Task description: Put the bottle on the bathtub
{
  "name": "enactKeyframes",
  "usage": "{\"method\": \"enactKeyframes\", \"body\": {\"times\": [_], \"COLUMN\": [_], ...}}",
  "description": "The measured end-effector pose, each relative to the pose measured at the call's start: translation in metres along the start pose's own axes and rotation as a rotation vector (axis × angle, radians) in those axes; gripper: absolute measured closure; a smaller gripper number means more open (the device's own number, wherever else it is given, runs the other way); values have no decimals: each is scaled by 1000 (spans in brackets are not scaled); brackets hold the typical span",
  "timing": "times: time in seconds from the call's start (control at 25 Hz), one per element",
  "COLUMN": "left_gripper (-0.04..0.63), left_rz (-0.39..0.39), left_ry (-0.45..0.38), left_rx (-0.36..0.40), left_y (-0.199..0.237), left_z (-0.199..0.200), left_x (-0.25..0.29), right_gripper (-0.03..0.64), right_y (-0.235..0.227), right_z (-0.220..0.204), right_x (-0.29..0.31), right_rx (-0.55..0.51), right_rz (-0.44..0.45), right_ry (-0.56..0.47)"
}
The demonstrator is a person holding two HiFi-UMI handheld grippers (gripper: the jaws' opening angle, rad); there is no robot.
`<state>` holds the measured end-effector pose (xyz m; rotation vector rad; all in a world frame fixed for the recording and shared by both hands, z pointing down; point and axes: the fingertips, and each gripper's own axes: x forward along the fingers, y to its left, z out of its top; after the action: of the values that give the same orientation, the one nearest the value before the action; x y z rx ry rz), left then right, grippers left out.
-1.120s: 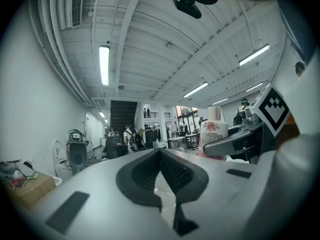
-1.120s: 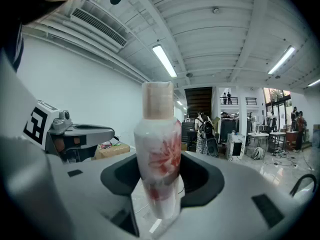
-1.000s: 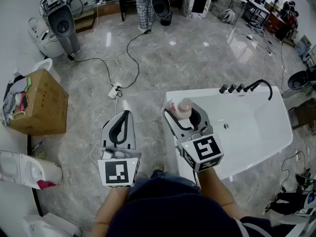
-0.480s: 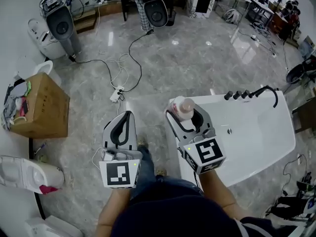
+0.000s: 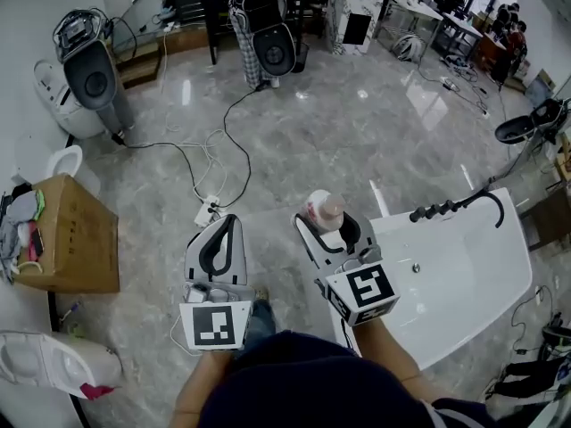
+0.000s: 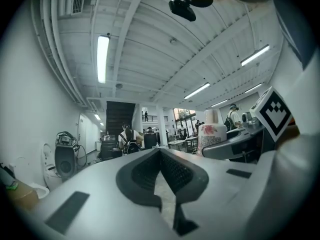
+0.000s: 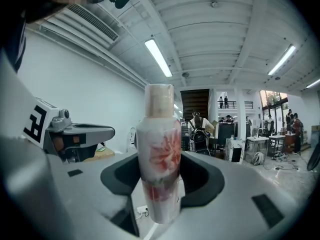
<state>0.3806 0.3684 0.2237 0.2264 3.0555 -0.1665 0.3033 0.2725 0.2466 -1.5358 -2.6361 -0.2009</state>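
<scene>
- Your right gripper (image 5: 328, 230) is clamped on an upright flower-printed bottle (image 5: 322, 210), at the white bathtub's (image 5: 455, 279) ten o'clock
- Your left gripper (image 5: 223, 230), jaws together and empty, sits at the bottle's nine o'clock

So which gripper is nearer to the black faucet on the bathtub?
Right. The right gripper, shut on the bottle, is over the bathtub's end, left of the faucet. The left gripper, shut and empty, is further left, beyond the right one.
</scene>
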Motion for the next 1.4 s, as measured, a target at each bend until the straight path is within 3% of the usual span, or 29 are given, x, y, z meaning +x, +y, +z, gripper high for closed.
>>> {"method": "enactKeyframes", "body": {"times": [0.2,0.4,0.96,1.4], "left_gripper": [575,575,575,575], "left_rz": [-27,-86,-225,-297], "left_ry": [-8,-20,3,-42], "left_rx": [-6,-15,-76,-48], "left_y": [50,72,74,76], "left_z": [-12,-24,-56,-55], "left_x": [56,105,213,373], "right_gripper": [377,377,377,377], "right_y": [-19,-44,-125,-230], "right_z": [3,4,-21,-14], "right_x": [67,104,160,268], "right_rx": [8,12,57,48], "right_rz": [-38,-112,-251,-263], "right_ry": [-17,-26,40,10]}}
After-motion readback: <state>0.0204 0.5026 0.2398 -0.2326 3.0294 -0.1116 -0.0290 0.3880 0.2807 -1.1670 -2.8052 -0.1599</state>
